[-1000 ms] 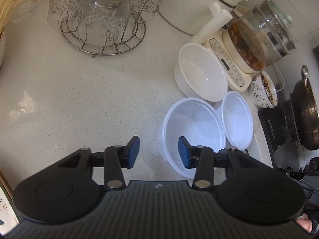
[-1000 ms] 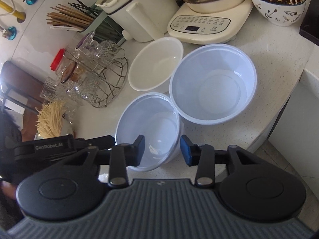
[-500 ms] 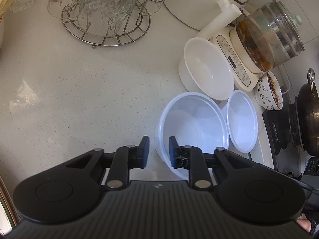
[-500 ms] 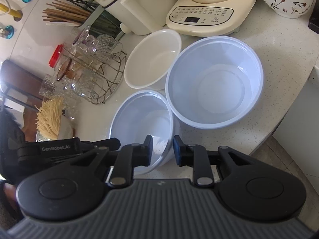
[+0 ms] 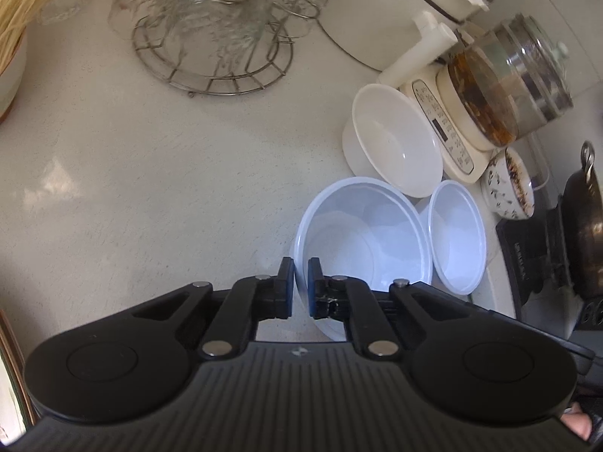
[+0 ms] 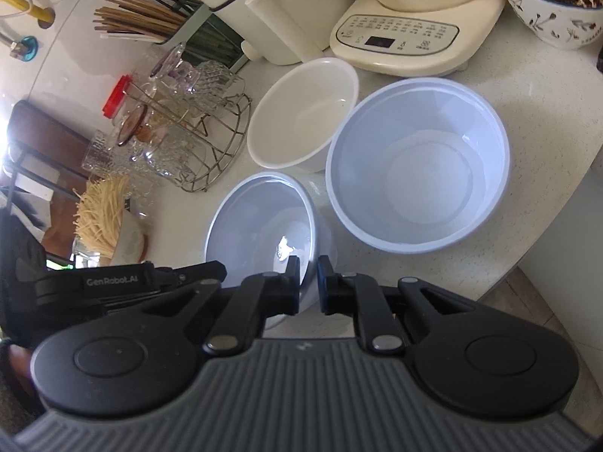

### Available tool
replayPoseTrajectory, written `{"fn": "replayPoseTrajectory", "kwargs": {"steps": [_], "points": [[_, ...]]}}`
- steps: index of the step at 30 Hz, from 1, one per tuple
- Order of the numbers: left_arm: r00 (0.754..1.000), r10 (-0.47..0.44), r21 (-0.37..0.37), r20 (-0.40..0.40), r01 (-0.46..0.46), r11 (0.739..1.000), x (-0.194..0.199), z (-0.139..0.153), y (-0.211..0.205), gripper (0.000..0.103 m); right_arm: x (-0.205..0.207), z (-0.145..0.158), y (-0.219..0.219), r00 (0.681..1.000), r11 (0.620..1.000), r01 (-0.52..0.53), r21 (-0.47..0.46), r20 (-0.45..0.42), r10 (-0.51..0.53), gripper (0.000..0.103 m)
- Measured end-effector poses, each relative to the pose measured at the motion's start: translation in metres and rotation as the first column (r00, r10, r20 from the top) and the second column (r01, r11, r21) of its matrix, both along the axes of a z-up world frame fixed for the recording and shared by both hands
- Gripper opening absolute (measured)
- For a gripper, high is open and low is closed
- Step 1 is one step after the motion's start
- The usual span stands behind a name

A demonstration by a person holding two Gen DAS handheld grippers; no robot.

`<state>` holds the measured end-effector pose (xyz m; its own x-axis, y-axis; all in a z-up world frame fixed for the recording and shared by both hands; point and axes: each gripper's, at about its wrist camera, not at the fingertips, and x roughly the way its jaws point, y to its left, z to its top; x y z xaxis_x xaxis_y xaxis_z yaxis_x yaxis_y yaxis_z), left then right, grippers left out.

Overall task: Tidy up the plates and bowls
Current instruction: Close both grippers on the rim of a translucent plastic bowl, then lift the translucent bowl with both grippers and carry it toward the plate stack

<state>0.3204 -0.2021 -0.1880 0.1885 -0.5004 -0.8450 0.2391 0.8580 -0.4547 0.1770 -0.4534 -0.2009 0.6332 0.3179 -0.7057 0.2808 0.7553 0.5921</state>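
Three empty bowls stand together on the pale counter. The near translucent plastic bowl [image 5: 361, 241] [image 6: 264, 222] is gripped by both grippers. My left gripper [image 5: 300, 286] is shut on its near-left rim. My right gripper [image 6: 309, 282] is shut on its rim at the opposite side. A second, larger translucent bowl [image 6: 418, 173] [image 5: 456, 237] stands beside it. A white ceramic bowl [image 5: 395, 143] [image 6: 305, 120] stands behind both.
A wire rack of glass cups [image 5: 215, 37] [image 6: 181, 135], a cream kettle base with glass pot [image 5: 490, 94] [image 6: 407, 37], a patterned bowl of food [image 6: 550, 3], a chopstick holder [image 6: 150, 19] and a stove with a pan [image 5: 580, 233] surround the bowls. The counter edge [image 6: 527, 263] is near right.
Both grippers have closed from open onto the rim of the near translucent bowl, one at each side. The bowl seems slightly tilted now.
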Motion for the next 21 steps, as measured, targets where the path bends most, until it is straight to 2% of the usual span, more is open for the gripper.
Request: {"fn": "replayPoseTrajectory", "kwargs": {"steps": [7,13,21], "points": [[0.999,0.033,-0.026,0.02,-0.033,0.999,-0.004,0.017,0.024,0.009,0.003,0.013,0.013,0.999,0.999,-0.032,0.006,0.042,0.031,0.012],[0.996,0.069,-0.039,0.054,-0.067,0.997,-0.006,0.037,0.048,0.009,0.009,0.032,0.031,0.994,0.998,-0.065,-0.025,0.088,0.067,0.012],[0.987,0.103,-0.053,0.12,-0.097,0.994,-0.012,0.077,0.084,0.009,0.017,0.056,0.055,0.983,0.993,-0.111,-0.03,0.144,0.114,0.012]]}}
